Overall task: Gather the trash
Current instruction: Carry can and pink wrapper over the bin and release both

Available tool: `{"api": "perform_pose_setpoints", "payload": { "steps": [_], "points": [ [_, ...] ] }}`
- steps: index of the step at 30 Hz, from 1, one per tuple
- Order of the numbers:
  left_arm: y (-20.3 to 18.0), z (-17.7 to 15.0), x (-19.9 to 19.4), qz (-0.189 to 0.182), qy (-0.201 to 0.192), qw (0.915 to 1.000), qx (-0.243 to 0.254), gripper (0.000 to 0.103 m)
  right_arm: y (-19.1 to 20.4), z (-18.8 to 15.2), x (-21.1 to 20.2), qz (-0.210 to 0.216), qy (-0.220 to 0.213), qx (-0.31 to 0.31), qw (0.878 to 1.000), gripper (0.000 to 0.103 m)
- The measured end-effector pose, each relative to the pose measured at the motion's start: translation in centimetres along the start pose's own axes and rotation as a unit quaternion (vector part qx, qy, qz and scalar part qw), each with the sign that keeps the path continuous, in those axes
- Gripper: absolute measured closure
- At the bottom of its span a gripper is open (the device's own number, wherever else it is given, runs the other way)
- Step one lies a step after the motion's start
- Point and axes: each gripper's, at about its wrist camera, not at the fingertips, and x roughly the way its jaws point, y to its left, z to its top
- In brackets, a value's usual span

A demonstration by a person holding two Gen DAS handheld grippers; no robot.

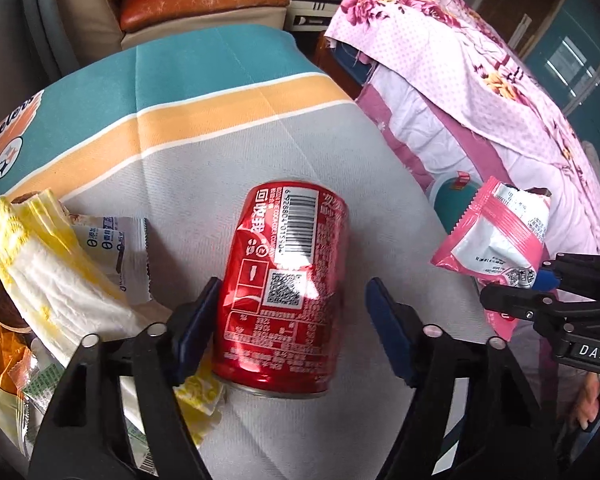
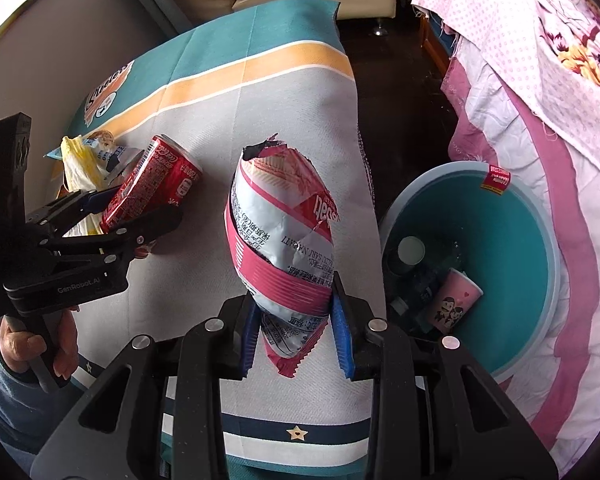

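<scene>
Red can (image 1: 286, 288), crumpled tissue (image 1: 48, 264) beside, teal bin (image 2: 500, 256) nearby

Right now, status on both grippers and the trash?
Left gripper open, straddling the dented red soda can on the table. Right gripper shut on the pink-and-white snack wrapper. Teal round bin alongside, path clear.

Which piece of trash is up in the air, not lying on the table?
The pink wrapper. The right gripper holds it up off the cloth, while the red can and the other wrappers lie on the table.
</scene>
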Motion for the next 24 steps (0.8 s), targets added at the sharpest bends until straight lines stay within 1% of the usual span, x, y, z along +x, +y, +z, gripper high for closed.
{"api": "perform_pose_setpoints", "payload": {
  "steps": [1, 4, 9, 13, 17, 20, 24],
  "points": [
    [0.0, 0.0, 0.2, -0.002, 0.003, 1.0, 0.001, 0.041, 0.0, 0.0, -0.1, 0.0, -0.001, 0.001, 1.0, 0.073],
    [-0.2, -0.3, 0.0, 0.003, -0.005, 1.0, 0.006, 0.041, 0.0, 0.0, -0.2, 0.0, -0.004, 0.003, 1.0, 0.073],
    [0.3, -0.9, -1.0, -0.017, -0.016, 0.9995, -0.021, 0.041, -0.1, -0.3, -0.8, 0.001, -0.011, 0.006, 1.0, 0.073],
    [0.0, -1.6, -2.7, -0.027, -0.03, 0.9989, -0.023, 0.041, -0.3, -0.4, -1.1, 0.003, -0.015, 0.012, 1.0, 0.073],
    [-0.5, -2.4, -3.8, -0.042, -0.034, 0.9981, -0.031, 0.041, -0.6, -0.7, -1.7, 0.006, -0.023, 0.019, 1.0, 0.073],
    [-1.3, -2.7, -4.9, -0.05, -0.043, 0.9975, -0.025, 0.041, -1.2, -1.0, -2.6, 0.009, -0.036, 0.029, 0.999, 0.073],
    [-3.2, -2.6, -6.4, -0.056, -0.056, 0.9968, -0.006, 0.041, -2.7, -1.7, -4.1, 0.008, -0.052, 0.048, 0.997, 0.072]
  ]
}}
